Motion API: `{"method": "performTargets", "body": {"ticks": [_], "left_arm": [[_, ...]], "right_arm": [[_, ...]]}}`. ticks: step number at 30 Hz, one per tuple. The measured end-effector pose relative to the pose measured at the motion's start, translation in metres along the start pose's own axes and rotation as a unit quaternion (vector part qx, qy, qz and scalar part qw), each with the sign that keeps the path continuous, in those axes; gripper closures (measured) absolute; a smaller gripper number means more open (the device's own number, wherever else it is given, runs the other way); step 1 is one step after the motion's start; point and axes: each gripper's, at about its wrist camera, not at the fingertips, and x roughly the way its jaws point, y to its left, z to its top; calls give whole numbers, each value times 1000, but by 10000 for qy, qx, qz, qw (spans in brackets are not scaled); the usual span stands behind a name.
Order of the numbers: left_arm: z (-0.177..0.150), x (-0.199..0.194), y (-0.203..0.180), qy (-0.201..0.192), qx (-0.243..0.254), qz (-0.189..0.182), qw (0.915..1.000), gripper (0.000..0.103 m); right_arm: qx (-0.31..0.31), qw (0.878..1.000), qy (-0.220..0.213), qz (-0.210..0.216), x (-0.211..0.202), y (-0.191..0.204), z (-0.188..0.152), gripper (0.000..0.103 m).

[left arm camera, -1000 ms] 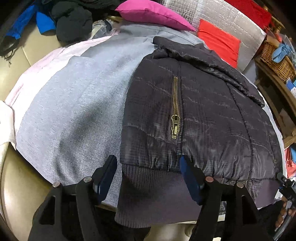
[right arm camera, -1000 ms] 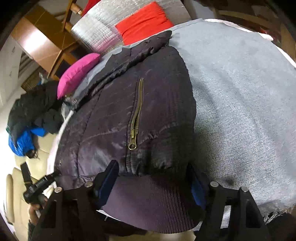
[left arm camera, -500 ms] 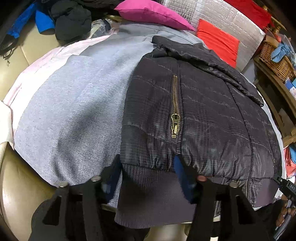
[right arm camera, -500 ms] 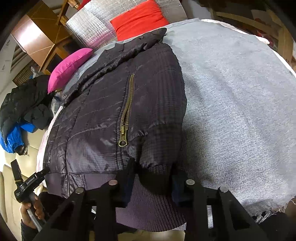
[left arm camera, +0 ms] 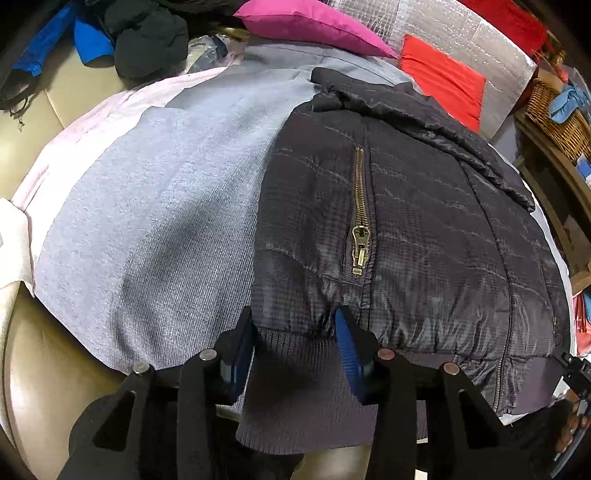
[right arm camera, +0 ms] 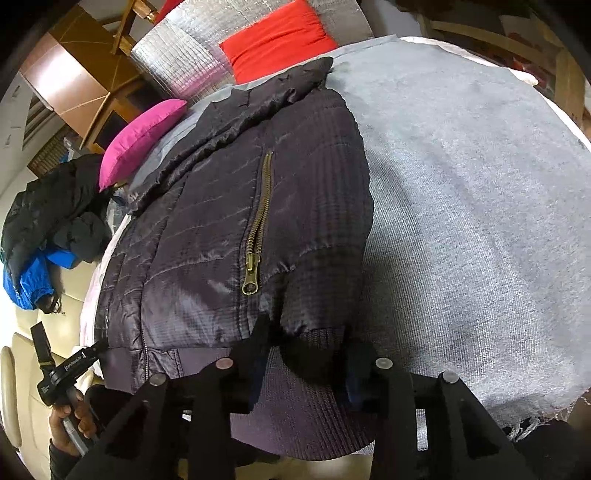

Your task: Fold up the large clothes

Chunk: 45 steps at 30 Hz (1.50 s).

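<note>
While both claws grip the jacket (left arm camera: 424, 229) hem, grey blanket (left arm camera: 155, 236) covers sofa (left arm camera: 40, 369); pink cushion (left arm camera: 314, 22) behind.

the jacket (left arm camera: 424, 236) is quilted cloth with a slight sheen, its hem band (left arm camera: 306, 398) matt ribbed knit, its zip (left arm camera: 360, 221) brassy metal; the grey blanket (left arm camera: 155, 236) beneath looks like fuzzy, matt knit. the panel (right arm camera: 184, 62) behind seems a crinkled silver foil.

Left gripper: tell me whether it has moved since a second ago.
Yes. The left gripper has just been closing on the jacket's ribbed hem, its fingers now nearer the brass zipper pull.
</note>
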Motion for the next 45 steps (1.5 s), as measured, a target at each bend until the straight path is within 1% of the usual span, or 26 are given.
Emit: {"method": "performTargets", "body": {"ticks": [2,4,5,6,8,10,15,17,18,19,20,21,22,24,25,26,27,28,30,33,34,36,37,38,41,45], "left_arm": [[0,0,1,-3,29,-24,10000,58],[0,-1,2,-24,94,-83,9999,64],[1,-2,3,-42,120,-124,9998,76],[1,-3,4,-58,156,-91,9998,85],[3,-7,6,-28,149,-197,9997,87],[4,-15,9,-102,125,-319,9994,88],[1,-45,6,-350,221,-433,9982,89],[-1,-50,9,-343,196,-474,9981,89],[-3,-48,8,-315,248,-422,9983,88],[-4,-43,8,-268,271,-363,9986,87],[-4,-38,9,-224,251,-330,9989,86],[-4,-32,10,-162,210,-291,9992,82],[-4,-29,11,-115,158,-246,9995,82],[-4,-24,12,-116,80,-210,9997,76],[-4,-23,11,-142,97,-200,9997,74],[-4,-23,10,-173,140,-180,9996,64],[-5,-24,7,-239,201,-143,9994,53],[-7,-24,4,-313,253,-110,9991,50],[-9,-22,0,-324,329,-32,9989,48],[-11,-18,-8,-336,372,136,9986,48],[-10,-18,-8,-347,357,190,9986,49],[-7,-17,-10,-381,396,369,9978,82],[-5,-17,-10,-329,434,383,9978,83],[-2,-18,-7,-265,384,262,9986,87],[4,-29,-4,-265,298,94,9992,89],[7,-57,-2,-487,235,-145,9984,89]], "right_arm": [[76,10000,22,14,3,-2,0,63],[114,9999,39,33,4,-3,1,64],[78,9999,63,7,3,-2,1,70],[49,9999,94,19,3,-2,2,73],[28,9998,179,115,2,-2,5,81],[5,9996,212,174,-2,-1,7,82],[-155,9993,198,279,-19,6,8,84],[-228,9991,186,292,-27,8,9,84],[-216,9991,201,302,-29,7,9,84],[-199,9988,323,310,-27,4,9,83],[-199,9986,397,272,-23,1,9,78],[-136,9989,389,239,-20,-3,8,77],[-45,9990,375,259,-17,-6,8,73],[-11,9992,334,205,-15,-8,8,60],[-46,9994,283,198,-17,-8,7,40],[-61,9995,225,215,-20,-7,7,31],[-64,9996,154,225,-23,-7,8,31],[-57,9997,91,207,-25,-7,8,31],[8,9999,61,160,-26,-8,10,31],[32,9998,188,23,-15,-6,10,32],[-6,9997,244,18,-10,-3,8,35],[-168,9995,263,-96,-5,4,5,64],[-260,9988,258,-323,-3,7,4,74],[-221,9990,305,-244,-2,5,4,81],[-228,9992,343,8,-7,2,8,87],[-315,9988,200,322,-28,5,12,90]]}}
